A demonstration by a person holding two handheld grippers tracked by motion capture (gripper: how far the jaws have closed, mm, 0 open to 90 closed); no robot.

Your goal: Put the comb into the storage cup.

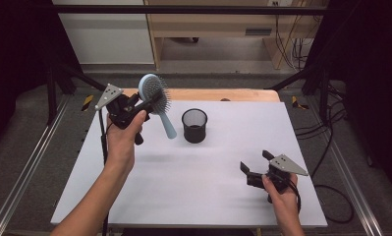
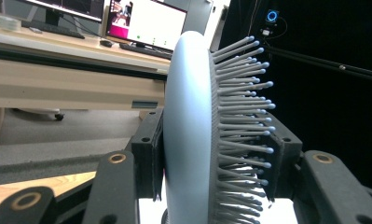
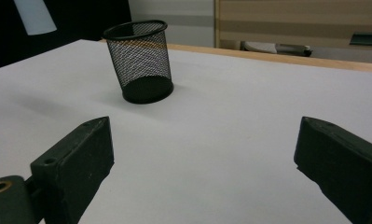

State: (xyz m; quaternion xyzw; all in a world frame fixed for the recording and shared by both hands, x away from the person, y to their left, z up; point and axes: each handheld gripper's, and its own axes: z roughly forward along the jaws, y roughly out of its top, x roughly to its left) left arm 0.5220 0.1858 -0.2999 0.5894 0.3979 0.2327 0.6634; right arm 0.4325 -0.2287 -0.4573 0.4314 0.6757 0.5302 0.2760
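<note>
My left gripper [image 1: 152, 102] is shut on the round head of a light blue hairbrush [image 1: 153, 90], held in the air above the table's far left. The brush handle [image 1: 167, 124] hangs down toward the right. In the left gripper view the brush head [image 2: 188, 121] stands edge-on between the jaws, with one pad on its smooth back and the other among the bristles [image 2: 242, 93]. A black mesh cup [image 1: 194, 125] stands upright on the white table [image 1: 193, 182], just right of the handle. My right gripper [image 1: 255, 162] hovers open low at the near right, with the mesh cup [image 3: 139, 60] ahead of it.
The white table top [image 3: 249, 107] has a wooden strip [image 1: 223, 94] along its far edge. Dark frame rails [image 1: 31, 162] run down both sides. A wooden desk [image 2: 58, 84] with monitors stands beyond the table, and cables [image 1: 331, 147] trail on the floor at the right.
</note>
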